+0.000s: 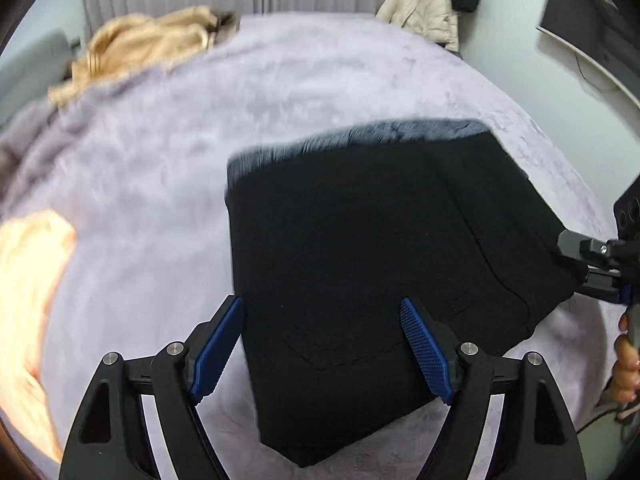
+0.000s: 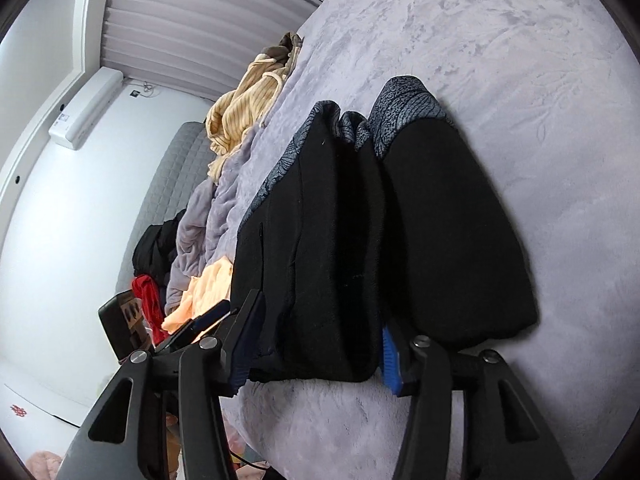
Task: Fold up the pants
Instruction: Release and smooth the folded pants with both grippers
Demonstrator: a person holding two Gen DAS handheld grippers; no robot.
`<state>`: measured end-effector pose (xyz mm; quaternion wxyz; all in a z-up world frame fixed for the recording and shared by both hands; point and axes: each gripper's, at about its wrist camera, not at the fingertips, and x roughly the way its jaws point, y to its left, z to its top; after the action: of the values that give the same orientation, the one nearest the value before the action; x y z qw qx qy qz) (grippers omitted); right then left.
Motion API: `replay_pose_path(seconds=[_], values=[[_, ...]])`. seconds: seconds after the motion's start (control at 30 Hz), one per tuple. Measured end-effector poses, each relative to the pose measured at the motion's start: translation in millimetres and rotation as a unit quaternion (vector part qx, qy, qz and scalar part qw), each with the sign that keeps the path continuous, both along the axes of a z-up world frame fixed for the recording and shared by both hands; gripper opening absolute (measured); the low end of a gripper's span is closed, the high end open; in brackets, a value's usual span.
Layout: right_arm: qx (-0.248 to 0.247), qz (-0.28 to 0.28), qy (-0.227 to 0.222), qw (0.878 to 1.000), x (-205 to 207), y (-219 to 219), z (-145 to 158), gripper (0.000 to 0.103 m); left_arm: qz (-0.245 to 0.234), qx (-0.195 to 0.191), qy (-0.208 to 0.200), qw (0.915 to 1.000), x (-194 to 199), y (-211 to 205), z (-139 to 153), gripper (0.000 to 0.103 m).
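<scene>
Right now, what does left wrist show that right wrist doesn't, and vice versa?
Left wrist only: the flat top face of the folded black pants, the open left gripper over their near edge, and a beige jacket hanging on the far wall.

Right wrist only: the stacked fold layers edge-on, a red garment, and a white wall unit.

Both: the pants' grey patterned waistband, the lavender plush blanket, the tan striped garment.

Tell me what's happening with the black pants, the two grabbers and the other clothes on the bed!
Black pants with grey patterned waistband: folded, lying on the bed.
Left gripper: open, over the pants' near edge.
Right gripper: open, jaws straddling a thick fold of the pants.
Tan striped garment: crumpled, unfolded.
Lavender plush blanket: spread over the bed.
</scene>
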<state>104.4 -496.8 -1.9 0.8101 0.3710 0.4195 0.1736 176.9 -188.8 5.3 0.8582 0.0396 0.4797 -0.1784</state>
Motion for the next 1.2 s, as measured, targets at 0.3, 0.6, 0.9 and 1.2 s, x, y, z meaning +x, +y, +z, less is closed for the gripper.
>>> replay_pose_path(seconds=[0.3, 0.6, 0.9, 1.2], values=[[-0.255, -0.01, -0.018, 0.967, -9, 44, 62, 0.021, -0.025, 0.018, -0.019, 0.9993, 2, -11, -2, 0.081], [-0.232, -0.035, 0.02, 0.972, -13, 23, 28, 0.025, -0.037, 0.044, -0.026, 0.998, -4, -21, -8, 0.096], [-0.253, -0.042, 0.024, 0.966, -11, 31, 28, 0.027, -0.035, 0.042, -0.027, 0.9981, -4, -21, -8, 0.097], [-0.266, -0.048, 0.027, 0.962, -13, 35, 29, 0.031, -0.03, 0.036, -0.027, 0.9985, -4, -21, -9, 0.098]])
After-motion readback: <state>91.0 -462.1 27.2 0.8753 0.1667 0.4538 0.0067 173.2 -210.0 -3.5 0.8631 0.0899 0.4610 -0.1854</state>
